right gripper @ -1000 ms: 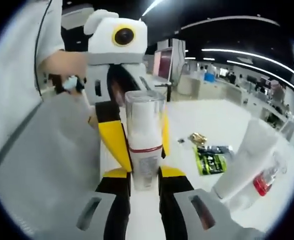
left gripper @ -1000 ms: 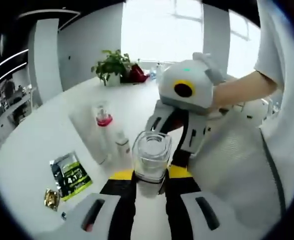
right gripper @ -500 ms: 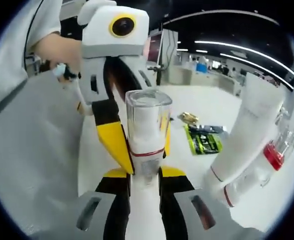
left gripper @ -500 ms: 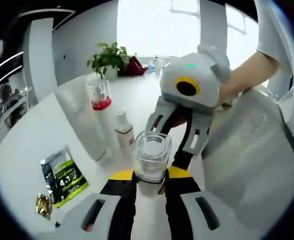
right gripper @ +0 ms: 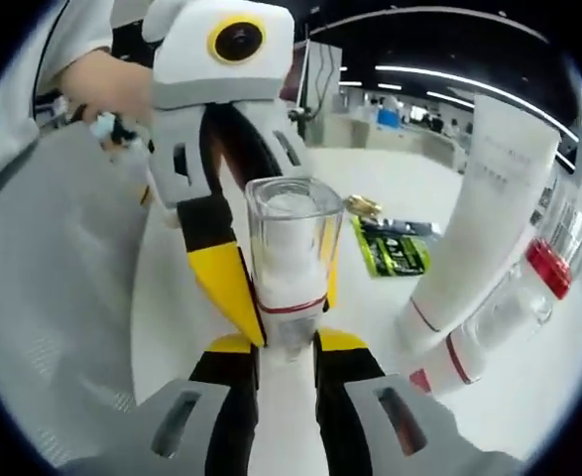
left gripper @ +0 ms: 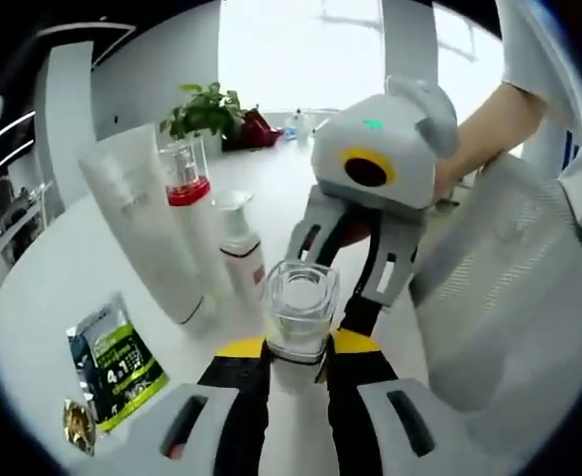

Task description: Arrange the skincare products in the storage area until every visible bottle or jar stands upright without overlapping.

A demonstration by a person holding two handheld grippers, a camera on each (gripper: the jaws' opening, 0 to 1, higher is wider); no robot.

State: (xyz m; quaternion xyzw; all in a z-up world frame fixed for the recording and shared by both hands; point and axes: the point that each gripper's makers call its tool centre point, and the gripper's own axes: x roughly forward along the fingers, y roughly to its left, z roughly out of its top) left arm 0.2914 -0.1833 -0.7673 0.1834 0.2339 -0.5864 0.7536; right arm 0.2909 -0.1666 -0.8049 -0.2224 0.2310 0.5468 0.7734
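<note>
A white bottle with a clear square cap (left gripper: 298,309) and a red band (right gripper: 289,268) is held between both grippers. My left gripper (left gripper: 295,349) is shut on it from below in the left gripper view, and its yellow pads (right gripper: 227,283) flank the bottle in the right gripper view. My right gripper (right gripper: 289,349) is shut on the bottle's lower part and reaches in from above (left gripper: 342,286) in the left gripper view. On the white table stand a tall white tube (left gripper: 137,228), a red-collared pump bottle (left gripper: 185,193) and a small white bottle (left gripper: 240,253).
A green sachet (left gripper: 112,362) and a gold wrapper (left gripper: 75,424) lie flat on the table (left gripper: 43,288). A grey fabric container (left gripper: 509,288) stands close on the right. A person's arm (left gripper: 489,139) holds the right gripper. A potted plant (left gripper: 206,111) sits far back.
Both cameras have moved closer to the standing tube and bottles, which now look larger. The clear-capped bottle stays held between both grippers.
</note>
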